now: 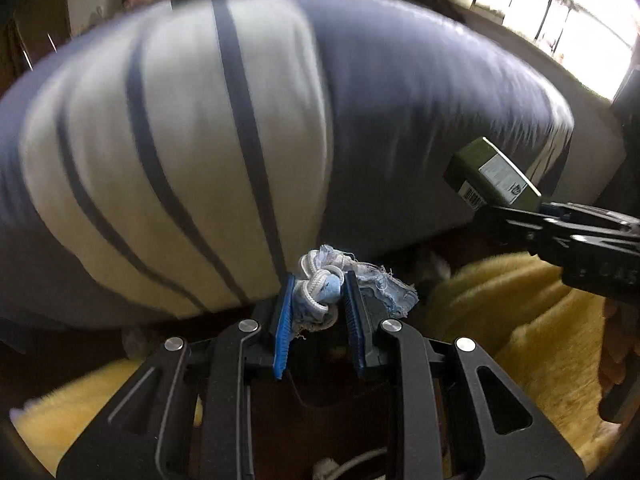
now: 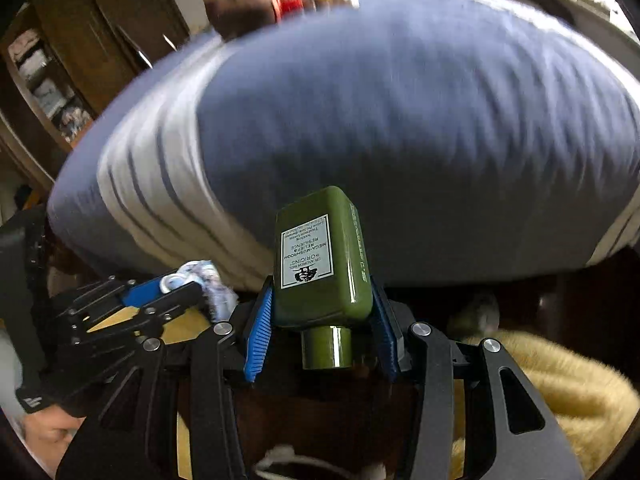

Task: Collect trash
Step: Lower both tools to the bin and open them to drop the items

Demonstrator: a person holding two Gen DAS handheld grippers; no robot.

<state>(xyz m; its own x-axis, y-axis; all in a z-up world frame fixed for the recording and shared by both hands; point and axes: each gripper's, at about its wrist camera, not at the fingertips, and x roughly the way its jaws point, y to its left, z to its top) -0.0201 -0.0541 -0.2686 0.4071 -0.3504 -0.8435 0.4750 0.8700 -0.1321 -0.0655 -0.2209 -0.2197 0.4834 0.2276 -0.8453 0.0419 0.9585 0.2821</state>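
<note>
Left wrist view: left gripper [image 1: 318, 302] clamped on one wad of frayed light-blue cloth with white cord [image 1: 332, 284], lower centre of frame; the blue pads [image 1: 282, 334] pinch only part of it and a ragged tail hangs out right. Risk: loose bundle could slip out if swung, since the grip is on soft cord. Right edge shows the right gripper [image 1: 486, 208] carrying one green Origins bottle [image 1: 494, 178]. Blue-and-white striped bedding [image 1: 192, 152] fills the upper frame, yellow fleece blanket [image 1: 532, 320] lower right. Right wrist view: right gripper [image 2: 322, 312] grasps the bottle [image 2: 322, 264] cap-down, centre frame. Risk: glossy body may slide. Left gripper [image 2: 176, 288] with the wad [image 2: 208, 280] at lower left. Count: two trash items, two grippers.
</note>
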